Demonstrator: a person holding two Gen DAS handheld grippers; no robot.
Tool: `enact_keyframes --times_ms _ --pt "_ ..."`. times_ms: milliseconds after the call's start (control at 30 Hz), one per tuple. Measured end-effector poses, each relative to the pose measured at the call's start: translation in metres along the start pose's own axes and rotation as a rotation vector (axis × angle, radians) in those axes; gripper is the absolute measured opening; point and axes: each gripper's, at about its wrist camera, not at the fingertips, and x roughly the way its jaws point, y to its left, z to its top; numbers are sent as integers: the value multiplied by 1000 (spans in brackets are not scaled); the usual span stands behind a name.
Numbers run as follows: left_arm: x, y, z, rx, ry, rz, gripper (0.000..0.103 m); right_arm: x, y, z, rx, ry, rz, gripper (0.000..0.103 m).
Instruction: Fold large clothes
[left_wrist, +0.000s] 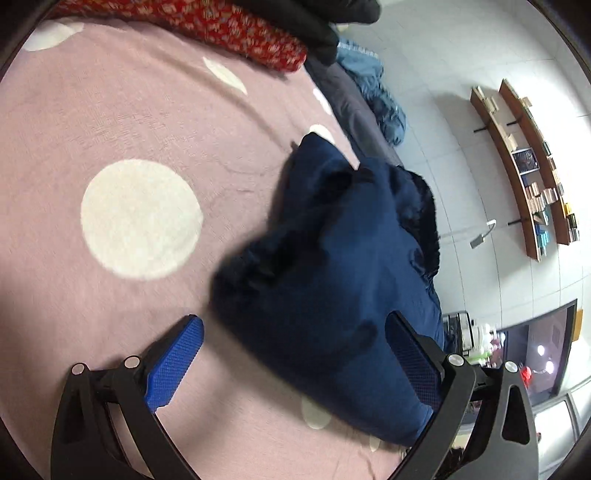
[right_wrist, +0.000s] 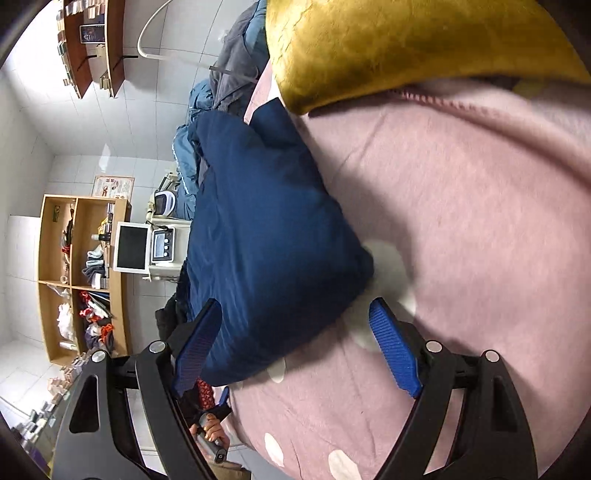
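Two grippers face one dark blue garment, which lies bunched in a heap on your bed's pink blanket with white dots, close to the bed's edge. Your left gripper has its fingers spread wide apart; one blue pad sits over bare blanket, the other over the near end of the garment, and the cloth seems to lie loose between them, though motion blur makes contact hard to judge. Your right gripper is likewise spread wide, with the garment's near corner lying between its fingers and neither pad pressing on it. A mustard-yellow cushion rests on the blanket beyond the garment in the right wrist view. A red patterned cloth lies at the blanket's far side in the left wrist view. Wooden wall shelves hang across the room.
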Motion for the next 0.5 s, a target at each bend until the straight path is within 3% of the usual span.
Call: enact_keyframes --times_ms 167,300,500 --pt "22 -17 49 102 104 33 97 9 6 37 -37 52 -42 81" --pt "56 -19 80 97 223 -19 97 37 15 64 -70 139 -71 82" --pt "108 -48 103 195 373 59 97 93 46 89 -255 301 -186 84"
